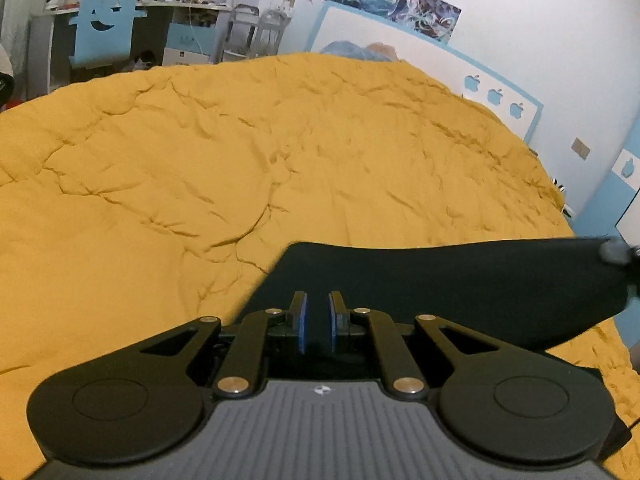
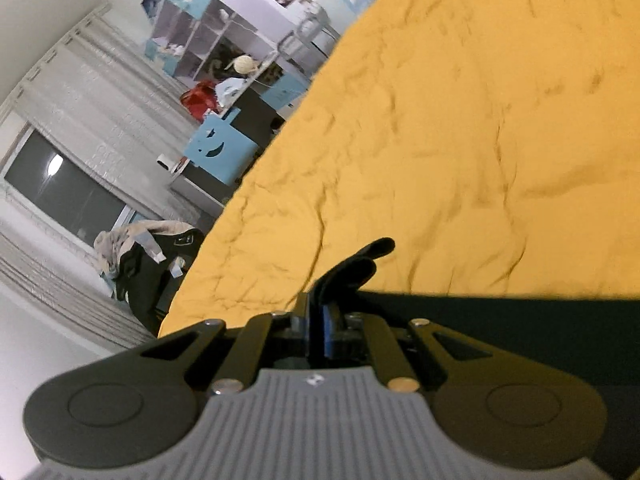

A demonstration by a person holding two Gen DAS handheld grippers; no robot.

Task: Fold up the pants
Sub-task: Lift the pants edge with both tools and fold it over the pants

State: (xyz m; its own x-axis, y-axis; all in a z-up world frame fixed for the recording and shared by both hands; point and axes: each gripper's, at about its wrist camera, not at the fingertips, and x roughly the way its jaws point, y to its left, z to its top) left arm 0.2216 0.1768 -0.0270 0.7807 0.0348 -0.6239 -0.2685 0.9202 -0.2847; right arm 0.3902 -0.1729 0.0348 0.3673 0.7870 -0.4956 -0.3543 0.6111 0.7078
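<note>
The black pants (image 1: 460,280) lie stretched over the mustard-yellow bedspread (image 1: 240,160). My left gripper (image 1: 318,300) sits at the pants' near left corner; its blue pads stand a narrow gap apart with black cloth between them, so it looks shut on the fabric. In the right wrist view my right gripper (image 2: 320,308) is shut on a bunched fold of the pants (image 2: 352,268) that sticks up past the fingertips. The rest of the pants (image 2: 520,328) spreads to the right. The right gripper's tip shows blurred at the far right of the left wrist view (image 1: 616,252).
The bedspread (image 2: 460,140) covers a wide bed. A white and blue headboard (image 1: 400,40) stands at the far side. A blue chair (image 1: 104,28), a desk and shelves stand beyond the left edge. Clothes hang over a chair (image 2: 148,256) by the window.
</note>
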